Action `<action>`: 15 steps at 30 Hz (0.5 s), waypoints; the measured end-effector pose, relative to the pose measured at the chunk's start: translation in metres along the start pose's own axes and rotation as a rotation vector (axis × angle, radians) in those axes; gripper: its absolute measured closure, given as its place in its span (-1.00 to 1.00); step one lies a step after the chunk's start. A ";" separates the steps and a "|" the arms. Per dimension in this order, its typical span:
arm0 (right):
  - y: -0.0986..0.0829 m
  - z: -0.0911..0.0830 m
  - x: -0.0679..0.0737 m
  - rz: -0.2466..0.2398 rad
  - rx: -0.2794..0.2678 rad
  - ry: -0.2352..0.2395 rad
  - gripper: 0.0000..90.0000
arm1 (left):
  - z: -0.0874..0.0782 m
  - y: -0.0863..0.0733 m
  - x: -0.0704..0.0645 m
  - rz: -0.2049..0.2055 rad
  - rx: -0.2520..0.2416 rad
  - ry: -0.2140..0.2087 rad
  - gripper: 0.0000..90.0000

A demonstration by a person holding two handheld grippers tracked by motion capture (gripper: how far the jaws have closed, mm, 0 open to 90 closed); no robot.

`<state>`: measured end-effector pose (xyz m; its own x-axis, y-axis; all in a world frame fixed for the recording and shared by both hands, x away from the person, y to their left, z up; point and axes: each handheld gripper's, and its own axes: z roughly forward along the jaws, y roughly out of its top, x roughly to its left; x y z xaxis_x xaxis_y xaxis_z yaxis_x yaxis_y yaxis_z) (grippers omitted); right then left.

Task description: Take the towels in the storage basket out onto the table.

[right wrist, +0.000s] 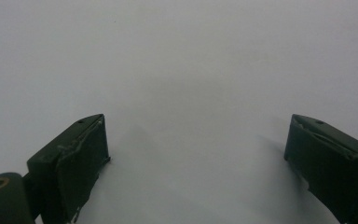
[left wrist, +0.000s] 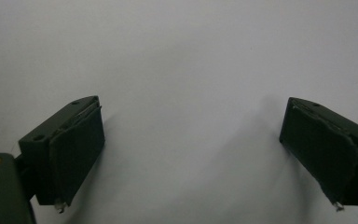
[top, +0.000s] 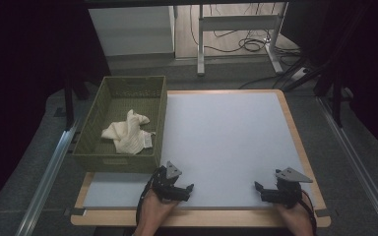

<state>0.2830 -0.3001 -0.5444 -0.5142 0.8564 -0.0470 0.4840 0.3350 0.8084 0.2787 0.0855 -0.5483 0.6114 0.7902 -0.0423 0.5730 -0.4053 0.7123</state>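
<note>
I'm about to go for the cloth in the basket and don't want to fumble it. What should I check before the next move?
1. Left gripper jaws apart and holding nothing: ok, wide open in the left gripper view.
2. Right gripper jaws apart and holding nothing: ok, wide open in the right gripper view.
3. Cream cloth lies inside the green basket: ok, crumpled on its floor.
4. Cloth free of the basket walls: cannot tell.
5. White mat between the grippers and the basket bare: ok.
6. Basket sits flat on the table: ok, at the left edge, partly overhanging the mat.
</note>
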 end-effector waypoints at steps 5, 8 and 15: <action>0.000 0.000 0.000 0.000 0.000 0.001 -0.86 | 0.001 -0.001 0.003 0.027 -0.013 -0.019 -0.90; 0.000 0.000 0.000 0.000 -0.002 0.000 -0.86 | 0.001 -0.001 0.004 0.024 -0.014 -0.021 -0.90; 0.000 0.000 0.000 0.001 -0.001 0.002 -0.86 | -0.001 0.004 0.003 0.040 -0.014 -0.071 -0.84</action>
<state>0.2832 -0.3001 -0.5445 -0.5148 0.8562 -0.0447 0.4839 0.3333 0.8092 0.2816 0.0868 -0.5449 0.6711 0.7387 -0.0623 0.5398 -0.4293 0.7241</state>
